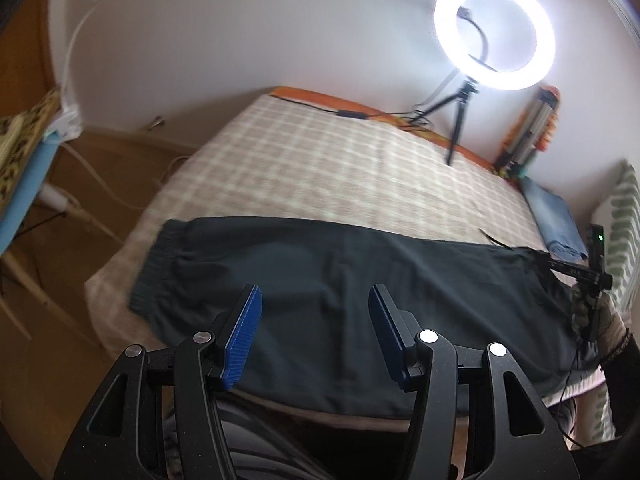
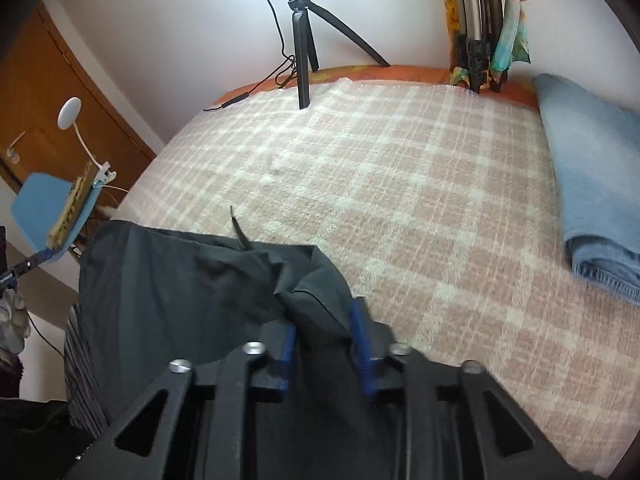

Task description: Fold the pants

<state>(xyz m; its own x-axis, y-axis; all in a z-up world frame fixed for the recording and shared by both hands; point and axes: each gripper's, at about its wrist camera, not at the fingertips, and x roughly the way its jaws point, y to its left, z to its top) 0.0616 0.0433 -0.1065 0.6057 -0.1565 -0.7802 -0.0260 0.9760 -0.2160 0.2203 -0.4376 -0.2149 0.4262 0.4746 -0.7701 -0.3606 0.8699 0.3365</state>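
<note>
Dark pants (image 1: 360, 292) lie flattened across the near edge of the plaid-covered bed (image 1: 320, 168), long axis running side to side, cuffed hem toward your left, bunched waist end toward your right.

Step in hand, as judged: taking hold for a lengthwise fold. Your right gripper (image 2: 324, 344) has its fingers clamped on a raised fold of the waist end. Your left gripper (image 1: 316, 336) hangs over mid-leg with fingers apart, nothing between them. Next, the left must close on the hem end before both lift together.
</note>
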